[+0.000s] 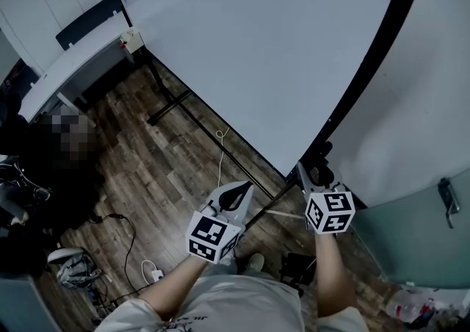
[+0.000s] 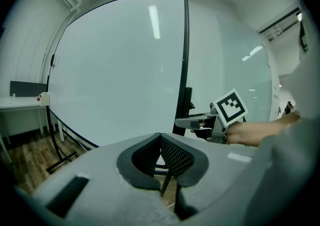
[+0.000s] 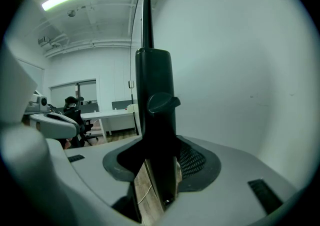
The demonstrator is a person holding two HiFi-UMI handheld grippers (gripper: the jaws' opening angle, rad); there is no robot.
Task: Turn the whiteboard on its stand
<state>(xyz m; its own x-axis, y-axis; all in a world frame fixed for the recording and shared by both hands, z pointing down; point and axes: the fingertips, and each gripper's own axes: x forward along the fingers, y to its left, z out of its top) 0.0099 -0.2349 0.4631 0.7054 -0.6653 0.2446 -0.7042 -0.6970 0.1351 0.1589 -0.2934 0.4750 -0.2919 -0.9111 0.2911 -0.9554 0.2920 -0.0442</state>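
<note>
Progress: the turn is looking barely begun, as I judge it. The whiteboard [image 1: 257, 51] is standing close to upright on its stand, and only a hold is being taken.
Right gripper: the right gripper [image 1: 312, 176] is clamping the stand's black upright [image 3: 155, 95], which is filling the gap between its jaws. The knob [image 3: 162, 102] is sitting just beyond them.
Left gripper: the left gripper [image 1: 236, 192] is hanging beside the right one with its jaws pressed together on nothing, short of the board's lower edge.
Board's place: it is spreading ahead of both grippers and leftward from the right gripper, with its side edge lying at that gripper's jaws.
Facing: the white face is looking toward the left gripper and the person.
Long axis: it is running sideways, from the upright at the right gripper away to the left, toward the far worktop [image 1: 73, 66]. The upright itself is rising vertically.
Remaining: probably slackening the knob, if it is locking the pivot, then swinging the panel round.
</note>
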